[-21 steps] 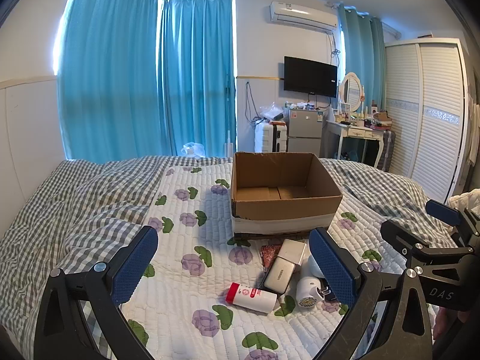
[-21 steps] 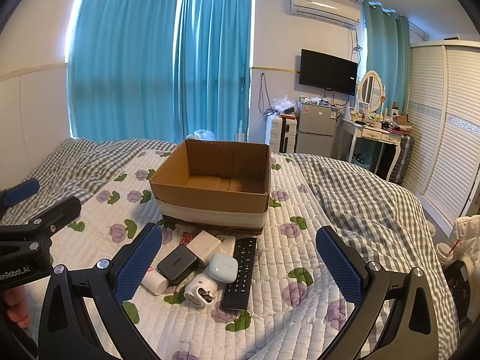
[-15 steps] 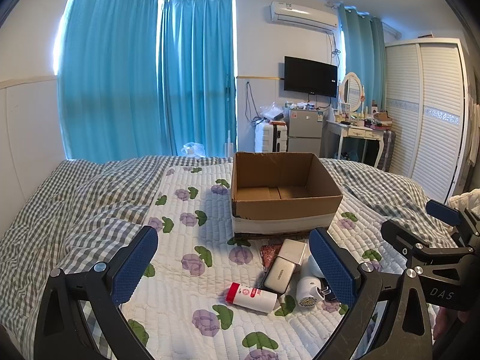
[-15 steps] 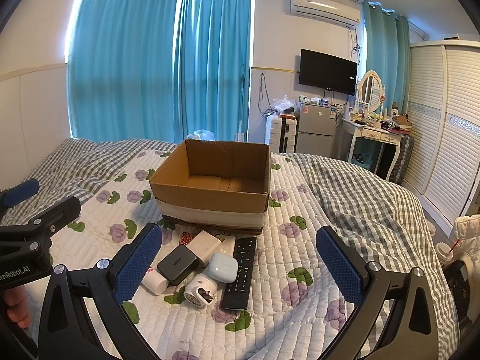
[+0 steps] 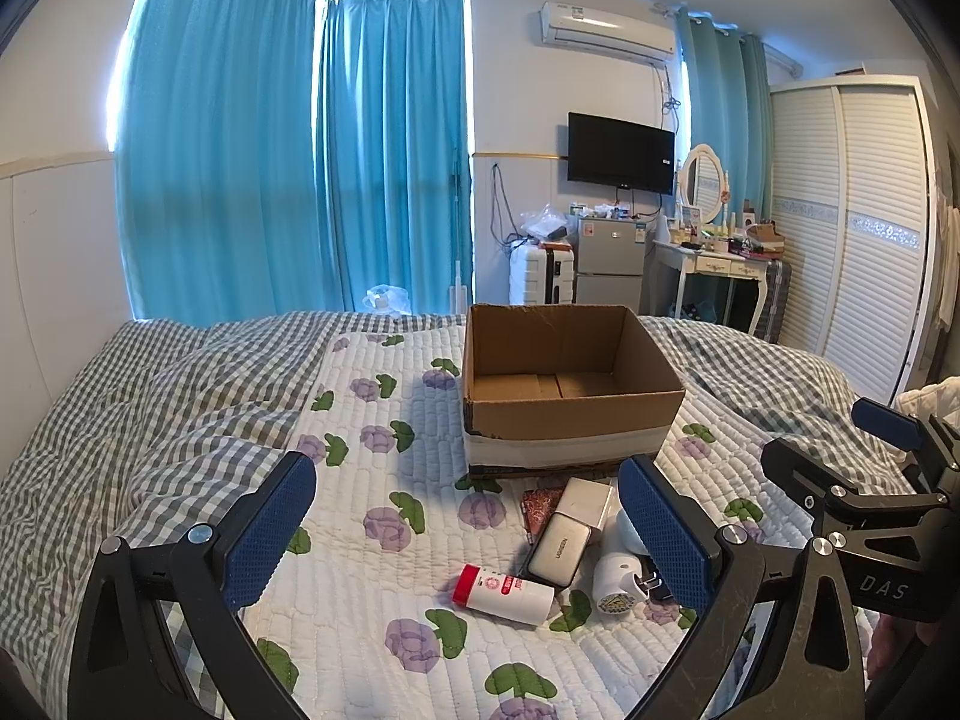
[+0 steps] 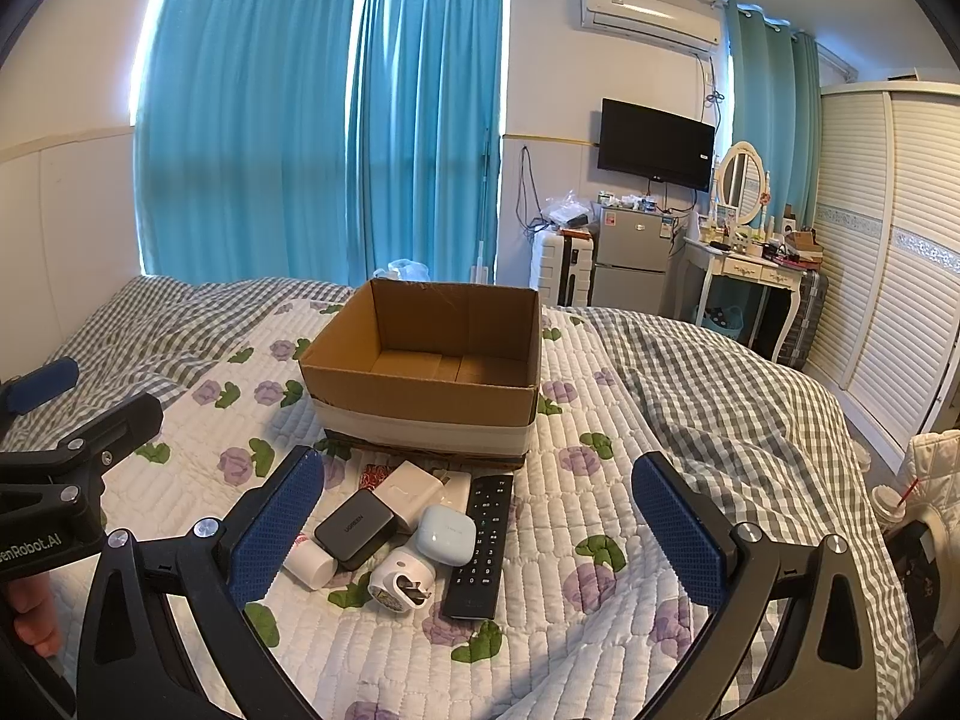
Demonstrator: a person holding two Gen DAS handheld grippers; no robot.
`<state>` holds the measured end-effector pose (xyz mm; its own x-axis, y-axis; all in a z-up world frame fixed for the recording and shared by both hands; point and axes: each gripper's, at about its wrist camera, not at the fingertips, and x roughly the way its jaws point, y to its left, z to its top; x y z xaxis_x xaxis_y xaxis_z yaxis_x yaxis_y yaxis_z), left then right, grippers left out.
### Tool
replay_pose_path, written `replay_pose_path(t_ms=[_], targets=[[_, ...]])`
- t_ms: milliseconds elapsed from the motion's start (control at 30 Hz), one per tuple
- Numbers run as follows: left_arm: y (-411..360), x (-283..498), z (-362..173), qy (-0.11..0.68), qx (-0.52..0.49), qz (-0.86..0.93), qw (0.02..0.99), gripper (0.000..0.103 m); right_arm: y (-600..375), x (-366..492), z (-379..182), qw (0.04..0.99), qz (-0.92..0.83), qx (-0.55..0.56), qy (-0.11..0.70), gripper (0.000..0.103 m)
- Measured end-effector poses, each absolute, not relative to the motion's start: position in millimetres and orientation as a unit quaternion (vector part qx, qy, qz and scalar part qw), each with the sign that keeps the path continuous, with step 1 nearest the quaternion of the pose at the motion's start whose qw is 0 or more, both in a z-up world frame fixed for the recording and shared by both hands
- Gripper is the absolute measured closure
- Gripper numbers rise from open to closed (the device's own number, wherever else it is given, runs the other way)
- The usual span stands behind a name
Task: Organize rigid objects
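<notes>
Hovering both claws, left gripper (image 5: 465, 531) and right gripper (image 6: 477, 531), spread wide and empty above the bed, I face 1 pile of gadgets (image 6: 414, 531) beside the empty box (image 6: 429, 369) for short carries.

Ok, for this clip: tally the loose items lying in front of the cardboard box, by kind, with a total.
Chargers and plug adapters: 3 (dark UGREEN charger, white charger block, round white plug adapter)
Earbud case: 1
Remote control: 1
Red-capped white bottle: 1
Red patterned item: 1
Total: 7
</notes>
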<state>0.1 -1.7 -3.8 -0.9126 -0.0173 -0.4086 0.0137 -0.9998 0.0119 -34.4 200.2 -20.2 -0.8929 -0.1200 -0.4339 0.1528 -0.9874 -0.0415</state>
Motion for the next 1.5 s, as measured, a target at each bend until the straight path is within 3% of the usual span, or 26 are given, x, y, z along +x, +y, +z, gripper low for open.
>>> replay_pose_path(t_ms=[767, 900, 1133, 1500], targets=[[17, -11, 24, -0.040, 0.228, -0.973, 0.017, 0.000, 202, -39, 15, 0.067, -0.967, 0.237, 0.060, 0.000], [23, -50, -20, -0.061, 0.314, -0.947, 0.021, 0.000, 201, -64, 4, 0.059, -0.954, 0.284, 0.080, 0.000], [27, -95, -117, -0.078, 0.443, -0.893, 0.020, 0.000, 213, -114, -75, 0.062, -0.911, 0.399, 0.084, 0.000], [36, -122, -162, -0.097, 0.505, -0.858, -0.010, 0.000, 224, -146, -131, 0.076, -0.870, 0.483, 0.061, 0.000]])
